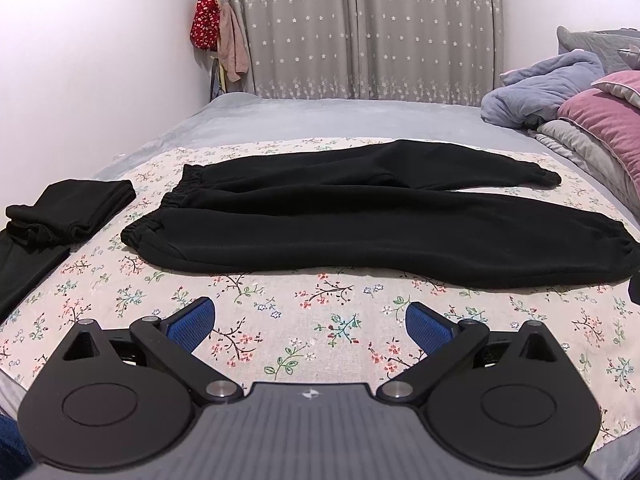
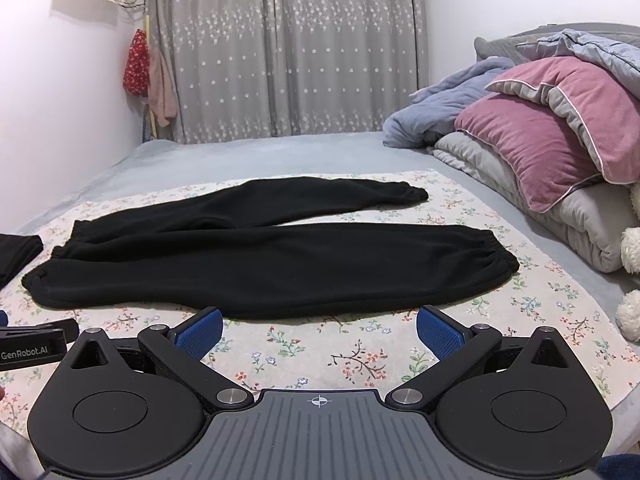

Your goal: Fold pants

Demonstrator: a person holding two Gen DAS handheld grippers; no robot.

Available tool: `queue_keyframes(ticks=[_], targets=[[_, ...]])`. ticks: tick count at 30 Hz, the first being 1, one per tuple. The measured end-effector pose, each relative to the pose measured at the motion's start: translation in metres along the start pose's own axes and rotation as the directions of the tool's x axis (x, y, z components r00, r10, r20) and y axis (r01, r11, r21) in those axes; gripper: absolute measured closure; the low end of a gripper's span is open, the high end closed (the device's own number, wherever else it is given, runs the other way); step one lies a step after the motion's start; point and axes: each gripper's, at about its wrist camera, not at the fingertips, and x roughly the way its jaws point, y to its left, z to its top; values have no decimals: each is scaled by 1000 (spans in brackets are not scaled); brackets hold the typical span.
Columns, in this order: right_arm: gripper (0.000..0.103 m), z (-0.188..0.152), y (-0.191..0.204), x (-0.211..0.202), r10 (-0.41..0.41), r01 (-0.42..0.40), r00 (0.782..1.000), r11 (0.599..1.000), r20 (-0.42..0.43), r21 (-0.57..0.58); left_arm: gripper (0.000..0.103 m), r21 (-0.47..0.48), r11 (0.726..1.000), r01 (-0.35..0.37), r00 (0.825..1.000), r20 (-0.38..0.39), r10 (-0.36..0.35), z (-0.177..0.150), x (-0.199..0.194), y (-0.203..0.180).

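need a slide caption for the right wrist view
Open right hand-held gripper poised over a floral sheet before unfolded black pants spread flat on the bed.

Left wrist view: sitting low over the floral sheet [image 1: 312,320], looking across the bed toward the curtain [image 1: 360,28]. Right wrist view: facing likewise, sitting further right, taking in the pillows [image 2: 540,136]. Both are sharing the black pants [image 1: 340,220], lying near.

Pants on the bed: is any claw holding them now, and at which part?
Nothing is held. The left claw and the right claw are both open, short of the pants, which lie flat.
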Motion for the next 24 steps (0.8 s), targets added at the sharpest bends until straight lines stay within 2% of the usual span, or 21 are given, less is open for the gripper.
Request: queue_keyframes(ticks=[24], targets=[[0,-2,-5,3,-5,5,1000,1000,-3,9,0,-3,1000,-2,1000,-8,2,-1,0,0]])
